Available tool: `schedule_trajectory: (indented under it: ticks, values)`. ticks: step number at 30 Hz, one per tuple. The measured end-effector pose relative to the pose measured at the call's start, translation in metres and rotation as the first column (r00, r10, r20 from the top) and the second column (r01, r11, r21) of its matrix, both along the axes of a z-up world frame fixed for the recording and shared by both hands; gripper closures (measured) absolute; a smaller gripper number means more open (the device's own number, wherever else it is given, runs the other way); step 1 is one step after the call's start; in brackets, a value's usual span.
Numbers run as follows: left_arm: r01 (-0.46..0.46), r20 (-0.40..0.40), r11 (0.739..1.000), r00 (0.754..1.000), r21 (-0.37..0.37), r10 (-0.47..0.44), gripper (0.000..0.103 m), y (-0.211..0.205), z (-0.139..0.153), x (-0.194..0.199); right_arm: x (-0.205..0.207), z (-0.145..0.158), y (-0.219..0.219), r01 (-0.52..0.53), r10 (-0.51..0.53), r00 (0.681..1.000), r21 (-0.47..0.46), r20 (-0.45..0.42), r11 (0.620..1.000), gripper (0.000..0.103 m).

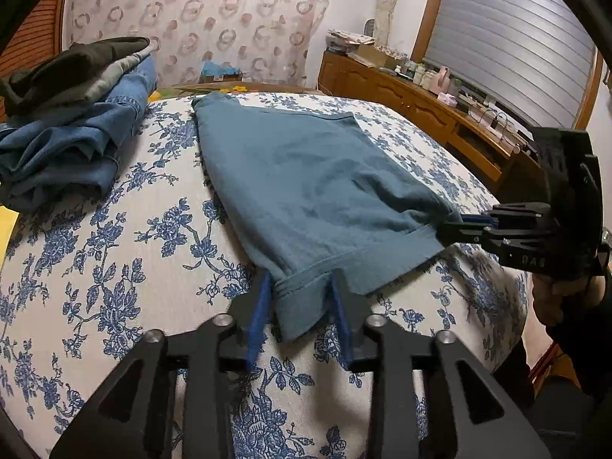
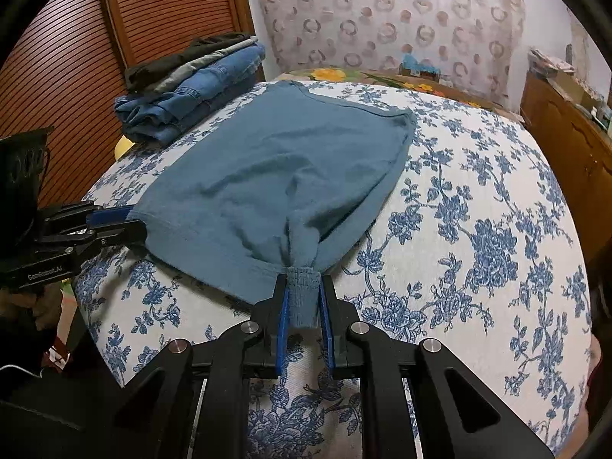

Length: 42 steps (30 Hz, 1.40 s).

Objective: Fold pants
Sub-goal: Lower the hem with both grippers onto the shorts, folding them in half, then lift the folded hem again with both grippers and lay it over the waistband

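Teal-blue pants [image 1: 306,187] lie folded flat on a white bed cover with blue flowers [image 1: 134,252]. My left gripper [image 1: 300,287] is shut on the near left corner of their hem. My right gripper [image 2: 304,290] is shut on the near right corner, which is bunched between its blue pads [image 2: 284,306]. The right gripper also shows in the left wrist view [image 1: 451,225], and the left gripper in the right wrist view [image 2: 134,222]. The pants show in the right wrist view too [image 2: 275,176].
A stack of folded jeans and dark clothes [image 1: 72,122] sits at the bed's far left [image 2: 191,84]. A wooden cabinet with clutter [image 1: 420,95] runs along the right under a shuttered window. A patterned curtain [image 1: 199,15] hangs behind the bed.
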<state>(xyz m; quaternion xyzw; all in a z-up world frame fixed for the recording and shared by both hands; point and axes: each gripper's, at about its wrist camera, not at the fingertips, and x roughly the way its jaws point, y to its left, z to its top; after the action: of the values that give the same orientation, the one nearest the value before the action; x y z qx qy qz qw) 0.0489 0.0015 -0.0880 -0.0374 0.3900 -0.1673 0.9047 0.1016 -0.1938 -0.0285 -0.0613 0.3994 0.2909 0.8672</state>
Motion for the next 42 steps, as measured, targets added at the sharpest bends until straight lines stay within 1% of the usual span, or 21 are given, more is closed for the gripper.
schedule_trajectory:
  ticks: [1, 2, 7, 9, 10, 12, 14, 16, 18, 20, 21, 22, 23, 24, 26, 31, 35, 42]
  values:
    - [-0.002, -0.001, 1.000, 1.000, -0.006, 0.002, 0.062, 0.000, -0.001, 0.001, 0.000, -0.001, 0.000, 0.003, -0.003, 1.000, 0.003, -0.001, 1.000, 0.088]
    - [-0.004, -0.002, 1.000, 1.000, -0.010, 0.004, 0.061, 0.000, -0.002, 0.002, -0.001, -0.002, 0.000, 0.005, -0.005, 1.000, 0.005, 0.001, 1.000, 0.089]
    - [-0.022, -0.014, 1.000, 1.000, 0.005, 0.022, 0.061, -0.003, -0.009, 0.003, -0.004, -0.004, -0.001, 0.015, -0.015, 1.000, 0.007, 0.009, 1.000, 0.088]
    - [-0.028, -0.009, 1.000, 1.000, 0.005, 0.028, 0.061, -0.003, -0.010, 0.003, -0.005, -0.004, -0.001, 0.017, -0.017, 1.000, 0.010, 0.010, 1.000, 0.086]
    - [-0.033, -0.010, 0.999, 0.999, 0.004, 0.033, 0.061, -0.003, -0.010, 0.003, -0.005, -0.004, -0.001, 0.019, -0.019, 1.000, 0.009, 0.010, 1.000, 0.083]
    - [-0.038, -0.008, 0.999, 0.999, 0.000, 0.038, 0.061, -0.002, -0.010, 0.002, -0.005, -0.004, -0.002, 0.025, -0.025, 1.000, 0.015, 0.010, 1.000, 0.082]
    - [-0.038, -0.007, 0.999, 0.999, -0.001, 0.038, 0.061, -0.002, -0.010, 0.002, -0.004, -0.004, -0.002, 0.033, -0.033, 0.999, 0.014, 0.008, 0.999, 0.078]
    - [-0.035, -0.011, 0.999, 0.999, -0.017, 0.035, 0.071, -0.001, -0.011, 0.001, -0.003, -0.004, -0.001, 0.042, -0.042, 0.999, 0.003, 0.009, 0.999, 0.076]
    - [-0.030, -0.011, 0.999, 1.000, -0.028, 0.029, 0.075, -0.001, -0.011, 0.000, -0.001, -0.005, 0.000, 0.044, -0.044, 0.999, 0.009, -0.003, 0.999, 0.075]
    - [-0.024, -0.004, 0.999, 1.000, -0.032, 0.024, 0.081, -0.002, -0.011, -0.001, 0.000, -0.005, 0.000, 0.048, -0.048, 0.999, 0.017, -0.009, 0.999, 0.075]
    - [-0.023, 0.000, 0.999, 1.000, -0.040, 0.023, 0.086, 0.000, -0.010, -0.001, 0.000, -0.006, 0.000, 0.048, -0.048, 0.999, 0.022, -0.011, 0.999, 0.075]
    - [-0.018, -0.002, 0.998, 1.000, -0.053, 0.018, 0.089, 0.001, -0.009, -0.001, 0.000, -0.006, 0.000, 0.046, -0.046, 0.999, 0.028, -0.013, 0.999, 0.075]
    - [-0.014, -0.002, 0.998, 1.000, -0.057, 0.014, 0.090, 0.002, -0.008, -0.001, 0.001, -0.006, 0.001, 0.042, -0.042, 0.999, 0.031, -0.015, 0.999, 0.080]
    - [-0.009, 0.006, 0.999, 1.000, -0.054, 0.009, 0.091, 0.001, -0.006, -0.002, 0.001, -0.006, 0.000, 0.033, -0.032, 0.999, 0.041, -0.017, 0.999, 0.084]
    - [-0.002, 0.029, 0.999, 1.000, -0.046, 0.004, 0.092, 0.000, 0.000, -0.005, 0.000, -0.004, 0.000, 0.015, -0.014, 1.000, 0.055, -0.022, 0.998, 0.086]
    - [0.009, 0.077, 0.997, 0.997, -0.078, -0.003, 0.092, 0.004, 0.023, -0.010, -0.004, 0.010, -0.007, 0.010, -0.010, 1.000, 0.096, 0.002, 0.995, 0.086]
    - [0.015, 0.116, 0.997, 0.993, -0.080, -0.006, 0.092, 0.008, 0.040, -0.011, -0.011, 0.027, -0.010, -0.006, 0.001, 0.999, 0.117, 0.039, 0.993, 0.086]
    - [0.018, 0.169, 0.996, 0.986, -0.084, -0.003, 0.092, 0.014, 0.065, -0.015, -0.021, 0.048, -0.008, -0.033, 0.021, 0.995, 0.122, 0.100, 0.992, 0.086]
